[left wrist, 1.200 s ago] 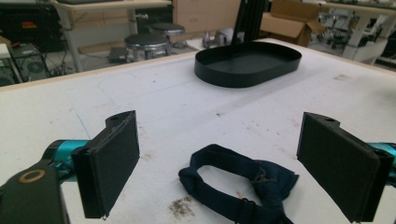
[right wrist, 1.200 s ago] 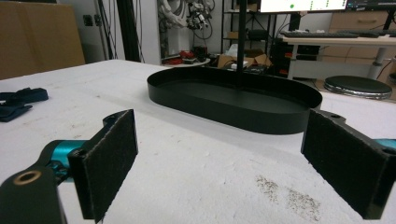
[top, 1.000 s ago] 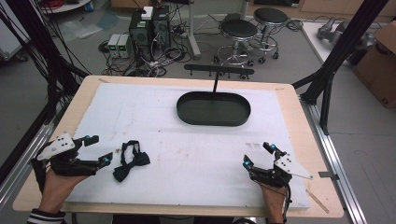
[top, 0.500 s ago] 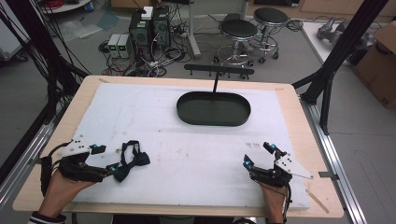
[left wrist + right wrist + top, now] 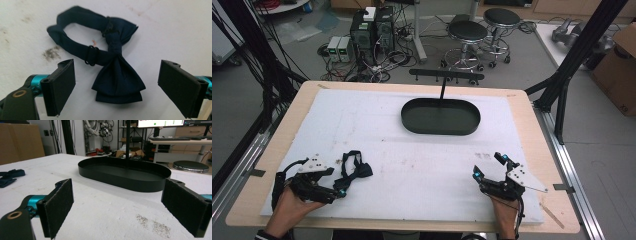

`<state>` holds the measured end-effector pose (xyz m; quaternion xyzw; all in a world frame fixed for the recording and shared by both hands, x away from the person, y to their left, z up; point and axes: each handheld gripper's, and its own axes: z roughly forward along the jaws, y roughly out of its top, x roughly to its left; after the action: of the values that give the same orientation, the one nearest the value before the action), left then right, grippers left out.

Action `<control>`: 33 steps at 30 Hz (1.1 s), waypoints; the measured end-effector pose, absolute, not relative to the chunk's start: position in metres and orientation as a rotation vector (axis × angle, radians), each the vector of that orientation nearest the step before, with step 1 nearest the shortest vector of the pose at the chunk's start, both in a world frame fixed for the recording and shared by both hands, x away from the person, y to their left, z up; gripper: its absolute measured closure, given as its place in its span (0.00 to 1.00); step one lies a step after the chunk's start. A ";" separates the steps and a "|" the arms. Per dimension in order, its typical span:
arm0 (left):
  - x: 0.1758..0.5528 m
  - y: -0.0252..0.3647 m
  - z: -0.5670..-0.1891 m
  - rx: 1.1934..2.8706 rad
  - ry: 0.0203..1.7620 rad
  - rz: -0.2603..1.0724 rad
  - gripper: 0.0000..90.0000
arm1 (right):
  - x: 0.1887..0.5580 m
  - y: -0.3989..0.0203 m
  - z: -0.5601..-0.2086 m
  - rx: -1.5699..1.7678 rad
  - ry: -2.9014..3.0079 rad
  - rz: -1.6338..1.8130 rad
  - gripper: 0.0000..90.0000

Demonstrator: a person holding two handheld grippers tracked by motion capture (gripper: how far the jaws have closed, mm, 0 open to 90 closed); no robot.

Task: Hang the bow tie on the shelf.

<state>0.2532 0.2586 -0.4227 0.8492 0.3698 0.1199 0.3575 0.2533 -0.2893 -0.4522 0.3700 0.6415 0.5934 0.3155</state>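
Left gripper view: navy bow tie (image 5: pixel 117 75) at frame centre between wide-spread jaws of left gripper (image 5: pixel 116 88), pre-grasp step, closing on the wing judged next; right gripper (image 5: pixel 117 210) likewise wide, idle.

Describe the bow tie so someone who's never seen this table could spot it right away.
On the white foam mat covering the wooden table, look at the near left corner. There lies a small navy fabric bow tie with a looped strap, just ahead of the left hand-held gripper, far from the black oval tray.

Navy bow tie (image 5: pixel 117 75) on white mat (image 5: pixel 175 30), tool (image 5: pixel 117 90) jaws apart around it
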 end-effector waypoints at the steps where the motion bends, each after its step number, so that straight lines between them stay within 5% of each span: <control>1: 0.253 0.259 -0.423 2.192 0.954 0.309 0.17 | 0.253 -0.289 -0.452 0.974 1.690 1.563 0.11; 19: 0.257 0.242 -0.434 2.303 0.977 0.314 0.25 | 0.253 -0.290 -0.452 0.984 1.686 1.569 0.11; 33: 0.259 0.239 -0.427 2.336 0.998 0.325 0.47 | 0.253 -0.290 -0.452 0.980 1.682 1.569 0.11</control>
<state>0.2588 0.2392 -0.4274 0.8740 0.3734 0.1214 0.2861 0.2529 -0.2900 -0.4523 0.3721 0.6384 0.5956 0.3151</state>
